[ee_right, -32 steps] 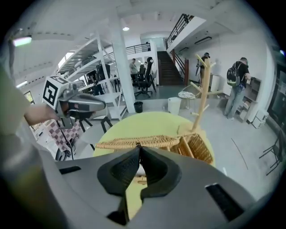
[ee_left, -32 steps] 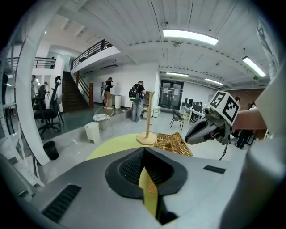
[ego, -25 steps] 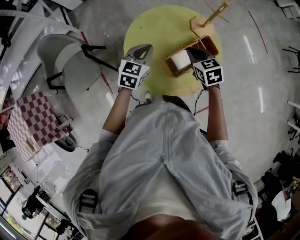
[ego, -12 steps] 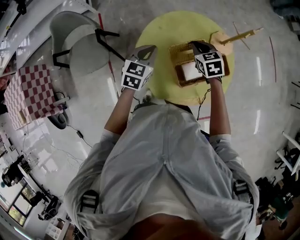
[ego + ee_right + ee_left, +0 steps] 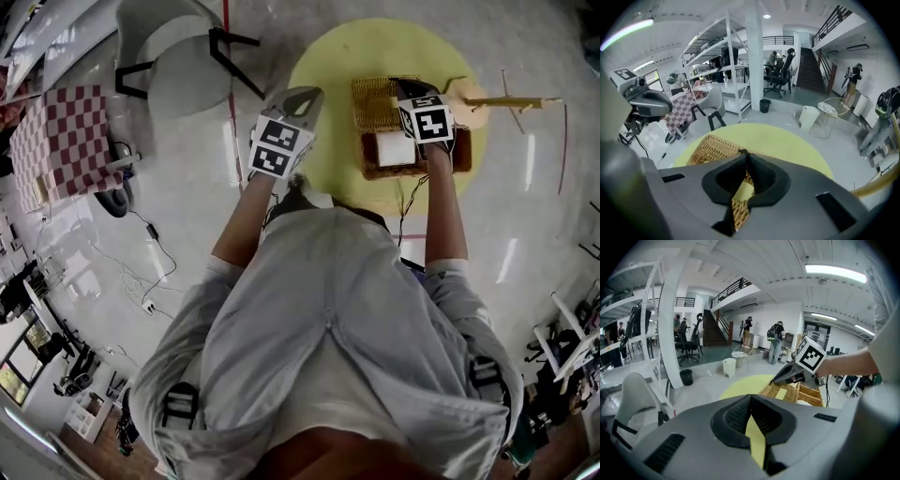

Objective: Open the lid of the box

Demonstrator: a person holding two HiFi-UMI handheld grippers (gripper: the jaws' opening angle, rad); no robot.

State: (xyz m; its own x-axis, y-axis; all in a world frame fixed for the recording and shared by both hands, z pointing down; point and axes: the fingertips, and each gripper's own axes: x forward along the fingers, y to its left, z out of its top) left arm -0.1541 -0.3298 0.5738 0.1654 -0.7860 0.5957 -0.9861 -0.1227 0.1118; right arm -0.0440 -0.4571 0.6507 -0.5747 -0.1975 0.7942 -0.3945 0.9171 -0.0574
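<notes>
A wicker box [image 5: 412,170] with a white thing [image 5: 396,150] inside stands on the round yellow table [image 5: 337,84]. Its woven lid [image 5: 375,101] is swung up and back behind the box. My right gripper [image 5: 403,87] reaches over the box and is shut on the lid's far edge. In the right gripper view the closed tips [image 5: 743,152] sit at the lid [image 5: 712,147]. My left gripper [image 5: 305,93] hovers at the table's left side, shut and holding nothing. The left gripper view shows its jaws [image 5: 750,397] together, with the lid [image 5: 780,391] to their right.
A wooden stand with a long stick [image 5: 497,101] sits on the table right of the box. A grey chair [image 5: 178,66] is on the floor to the left, a red chequered thing [image 5: 61,141] further left. Cables [image 5: 155,253] lie on the floor.
The lid has swung further up and back from the box, carried by my right gripper. The head view has shifted. My left gripper stays beside the table's left edge.
</notes>
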